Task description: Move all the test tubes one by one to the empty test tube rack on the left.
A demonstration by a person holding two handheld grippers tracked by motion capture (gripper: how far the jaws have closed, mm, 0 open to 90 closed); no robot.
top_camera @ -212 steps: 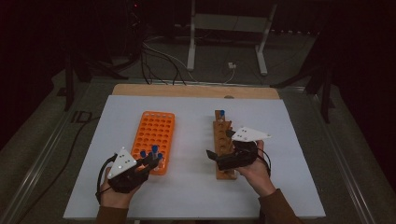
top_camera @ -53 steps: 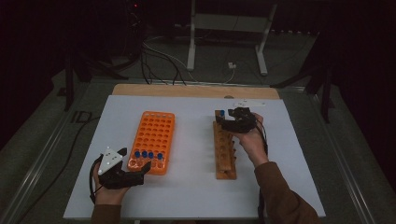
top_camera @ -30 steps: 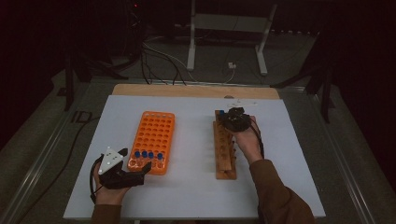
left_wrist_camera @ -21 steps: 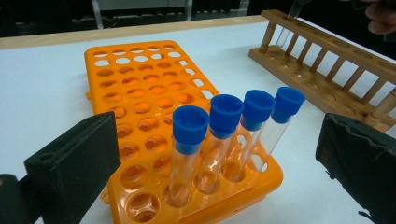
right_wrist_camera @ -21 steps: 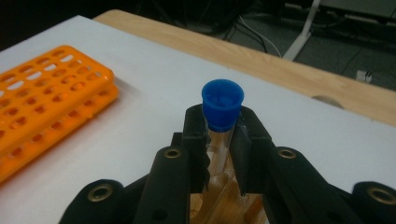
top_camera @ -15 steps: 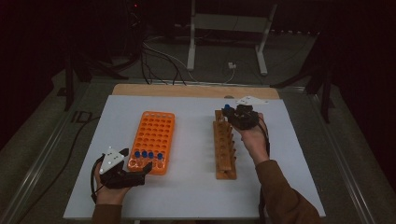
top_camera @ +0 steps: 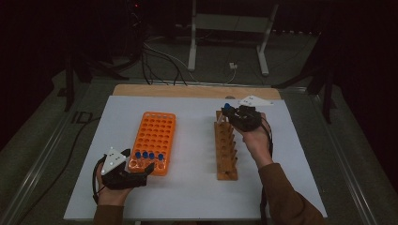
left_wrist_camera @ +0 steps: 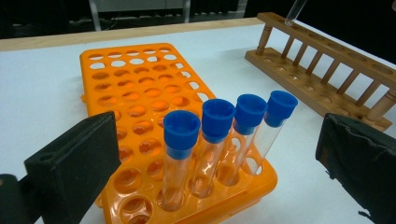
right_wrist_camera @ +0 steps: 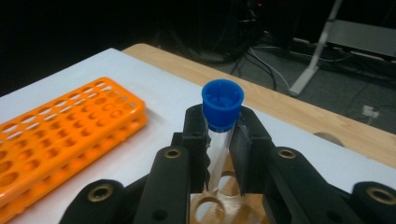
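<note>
Clear glass test tube with a blue cap (right_wrist_camera: 221, 122) is clamped upright between the jaws of the right gripper (top_camera: 236, 116), just under the cap, over the far end of the brown wooden tube rack (top_camera: 226, 146). Tube's lower end sits at a rack hole; whether it is inside, cannot tell. Four more blue-capped clear tubes (left_wrist_camera: 228, 136) stand in the near row of the orange plastic multi-hole rack (top_camera: 153, 140). Left gripper (top_camera: 143, 168) rests at that rack's near end, jaws wide apart on either side of the row, touching nothing. Both racks lie on the white table (top_camera: 192, 140).
</note>
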